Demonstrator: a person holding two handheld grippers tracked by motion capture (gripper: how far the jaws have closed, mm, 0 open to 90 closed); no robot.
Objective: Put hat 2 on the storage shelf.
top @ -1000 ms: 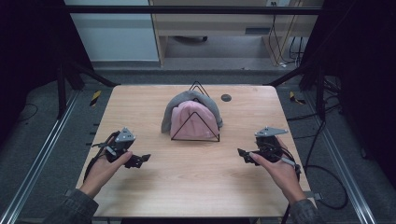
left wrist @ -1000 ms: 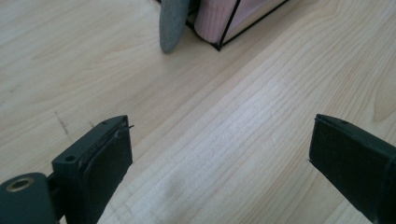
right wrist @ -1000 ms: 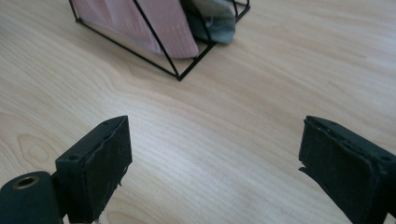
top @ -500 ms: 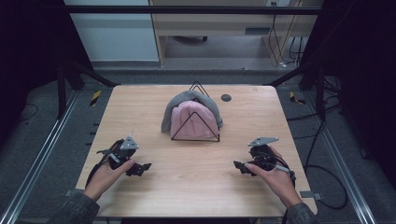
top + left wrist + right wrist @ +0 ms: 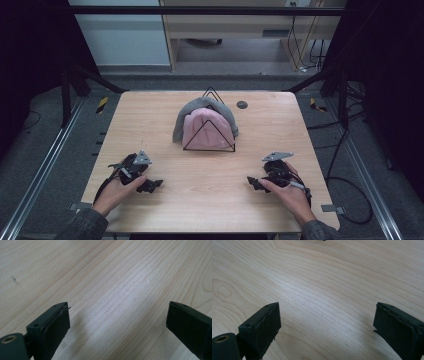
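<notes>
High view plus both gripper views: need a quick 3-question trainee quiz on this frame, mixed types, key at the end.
1. True or false: the left gripper is shut on the pink hat.
2. Multiple choice: where does the wire rack stand? A) at the near edge between the hands B) toward the far middle of the table C) on the floor
3. Fill in: the grey hat sits ____ the pink hat, farther from the person.

Key
1. False. In the left gripper view its jaws stand wide apart over bare wood; the right gripper is open too.
2. B
3. behind, draped over the rack
</notes>
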